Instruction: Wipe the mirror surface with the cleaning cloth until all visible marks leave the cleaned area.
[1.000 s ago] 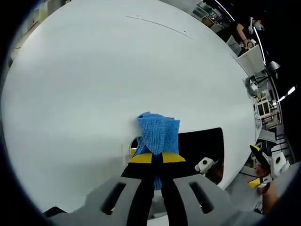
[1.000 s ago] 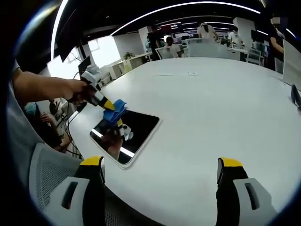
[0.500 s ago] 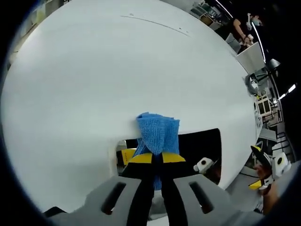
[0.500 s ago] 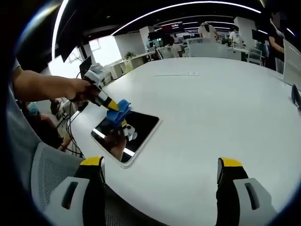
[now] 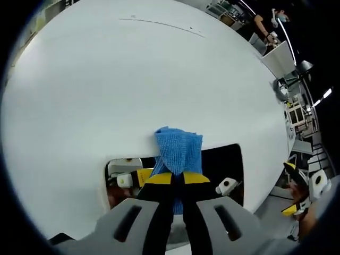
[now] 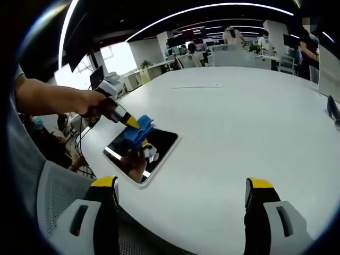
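Mirror (image 6: 141, 155) flat on white table (image 6: 239, 122), near its edge. Blue cleaning cloth (image 5: 178, 151) pressed onto the glass, clamped in left gripper (image 5: 178, 179). Right gripper (image 6: 180, 186) spread wide, holding nothing, well apart over bare tabletop.

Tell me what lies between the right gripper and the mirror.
Only bare white table; in the right gripper view, nothing sits between the open right gripper and the mirror.
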The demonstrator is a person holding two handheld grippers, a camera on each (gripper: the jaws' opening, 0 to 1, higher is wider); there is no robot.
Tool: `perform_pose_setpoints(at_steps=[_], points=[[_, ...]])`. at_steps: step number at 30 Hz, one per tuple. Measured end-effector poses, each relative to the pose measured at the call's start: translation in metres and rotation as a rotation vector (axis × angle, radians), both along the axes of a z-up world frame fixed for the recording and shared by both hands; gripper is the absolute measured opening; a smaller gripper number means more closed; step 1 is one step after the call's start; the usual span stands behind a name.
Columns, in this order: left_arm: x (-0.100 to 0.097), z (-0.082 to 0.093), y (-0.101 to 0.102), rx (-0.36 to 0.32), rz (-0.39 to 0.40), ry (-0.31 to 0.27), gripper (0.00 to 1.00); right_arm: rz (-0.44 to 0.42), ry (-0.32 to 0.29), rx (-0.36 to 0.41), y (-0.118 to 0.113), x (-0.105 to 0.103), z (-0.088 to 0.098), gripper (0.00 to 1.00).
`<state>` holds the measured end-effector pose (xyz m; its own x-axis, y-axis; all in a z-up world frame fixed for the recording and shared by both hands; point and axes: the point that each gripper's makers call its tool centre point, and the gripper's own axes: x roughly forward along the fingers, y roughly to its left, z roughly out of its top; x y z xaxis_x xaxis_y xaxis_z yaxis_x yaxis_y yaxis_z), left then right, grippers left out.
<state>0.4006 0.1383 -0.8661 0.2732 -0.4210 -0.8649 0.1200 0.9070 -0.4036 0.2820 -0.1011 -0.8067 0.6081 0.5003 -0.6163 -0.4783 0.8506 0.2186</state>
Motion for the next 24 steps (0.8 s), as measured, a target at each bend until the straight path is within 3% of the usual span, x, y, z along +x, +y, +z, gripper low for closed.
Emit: perform_pose_setpoints(at_steps=[14, 24], points=[[0.002, 0.002, -0.039, -0.019, -0.019, -0.036, 0.03, 0.028, -0.011, 0.023, 0.006, 0.003, 0.005, 0.98], [0.003, 0.001, -0.048, 0.02, 0.001, -0.038, 0.03, 0.022, -0.012, 0.035, 0.002, 0.003, 0.005, 0.98]])
